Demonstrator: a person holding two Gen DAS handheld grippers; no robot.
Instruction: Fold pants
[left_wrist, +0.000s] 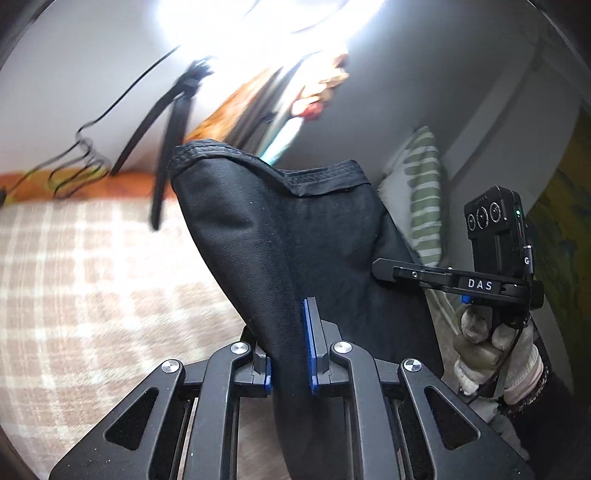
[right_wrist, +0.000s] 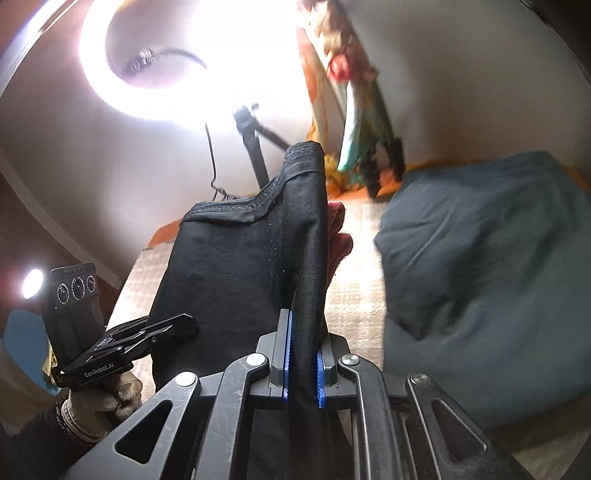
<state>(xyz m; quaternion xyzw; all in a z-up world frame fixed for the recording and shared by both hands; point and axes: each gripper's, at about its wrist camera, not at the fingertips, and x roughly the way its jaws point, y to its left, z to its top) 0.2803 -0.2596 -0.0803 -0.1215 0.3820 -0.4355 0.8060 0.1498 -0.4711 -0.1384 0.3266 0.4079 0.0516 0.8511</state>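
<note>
left gripper (left_wrist: 291, 354) nearest the lens, blue pads (left_wrist: 307, 343) pinched tight on a fold of the black pants (left_wrist: 280, 236). cloth runs up between the fingers and fans out, stitched hem along its top edge. pants held up in the air above the checked bed cover (left_wrist: 74, 277), not lying on it.

right gripper (right_wrist: 303, 365) likewise clamped on the pants (right_wrist: 229, 258), fabric bunched into a narrow upright band between its blue pads (right_wrist: 287, 354). from the left view the right gripper (left_wrist: 384, 266) shows at the cloth's far edge, gloved hand (left_wrist: 495, 350) on its handle. from the right view the left gripper (right_wrist: 184, 325) sits at the other edge, gloved hand (right_wrist: 99, 402) below it.

ring light (right_wrist: 147, 59) glaring on its stand, back wall. dark grey cloth (right_wrist: 487, 273) heaped on the bed to the right. striped pillow (left_wrist: 424, 192) behind the pants. motion blur in the background.
</note>
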